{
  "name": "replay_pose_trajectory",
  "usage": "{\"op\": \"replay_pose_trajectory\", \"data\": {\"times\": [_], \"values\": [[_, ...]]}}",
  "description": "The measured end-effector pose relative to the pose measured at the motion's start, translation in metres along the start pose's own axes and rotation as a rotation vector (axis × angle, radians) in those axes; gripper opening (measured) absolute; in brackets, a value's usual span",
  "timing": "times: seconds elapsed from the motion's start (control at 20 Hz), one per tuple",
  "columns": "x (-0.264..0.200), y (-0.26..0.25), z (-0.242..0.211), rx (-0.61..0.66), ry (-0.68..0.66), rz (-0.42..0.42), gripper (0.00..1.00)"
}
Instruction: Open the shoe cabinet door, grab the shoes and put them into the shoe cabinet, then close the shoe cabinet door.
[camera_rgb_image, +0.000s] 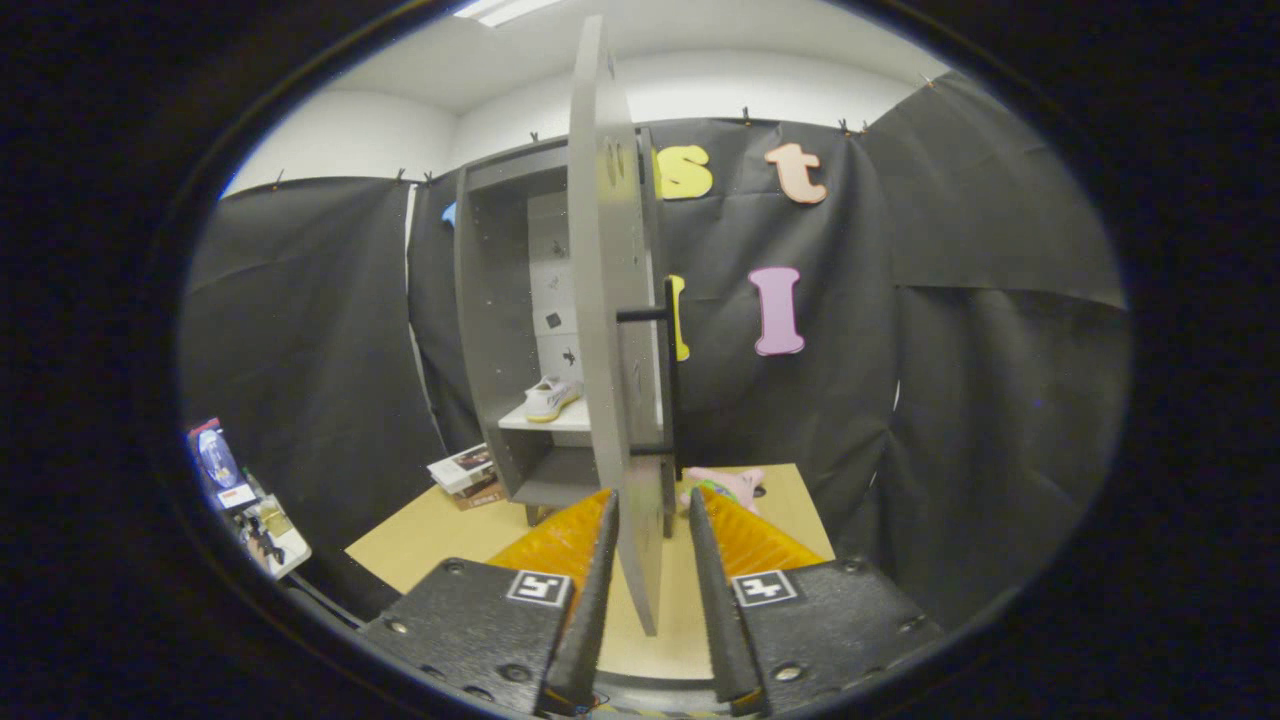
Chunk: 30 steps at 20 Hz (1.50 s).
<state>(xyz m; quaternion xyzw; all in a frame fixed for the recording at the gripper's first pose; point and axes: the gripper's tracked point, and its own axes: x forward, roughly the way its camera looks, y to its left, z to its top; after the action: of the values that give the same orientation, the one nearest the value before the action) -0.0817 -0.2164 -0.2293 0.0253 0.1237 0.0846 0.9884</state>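
Note:
The grey shoe cabinet (490, 300) stands on a wooden table (430, 545) with its door (605, 300) swung wide, edge-on towards me. A white shoe (551, 398) rests on the pale shelf inside the cabinet. A black bar handle (669, 370) runs down the door's right face. My gripper (652, 495) straddles the door's lower free edge, one finger on each side. The left finger lies against the door. A narrow gap shows between the door and the right finger, so the gripper is open.
A small stack of books (465, 475) lies on the table left of the cabinet. A pink soft toy (735, 485) lies behind the door on the right. A cluttered side surface (245, 510) sits low on the far left.

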Motion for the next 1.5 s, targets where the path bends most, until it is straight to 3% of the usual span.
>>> {"op": "replay_pose_trajectory", "data": {"times": [0.2, 0.45, 0.65, 1.0, 1.25, 1.5], "values": [[0.0, 0.026, -0.043, -0.017, 0.105, 0.027, 0.86], [0.018, 0.085, -0.088, -0.011, 0.249, 0.086, 0.9], [0.053, 0.121, -0.123, -0.059, 0.338, 0.079, 0.9], [0.154, 0.158, -0.213, -0.086, 0.524, -0.037, 0.9], [0.22, 0.158, -0.269, -0.074, 0.66, -0.135, 0.91], [0.266, 0.159, -0.31, 0.048, 0.75, -0.197, 0.88]]}}
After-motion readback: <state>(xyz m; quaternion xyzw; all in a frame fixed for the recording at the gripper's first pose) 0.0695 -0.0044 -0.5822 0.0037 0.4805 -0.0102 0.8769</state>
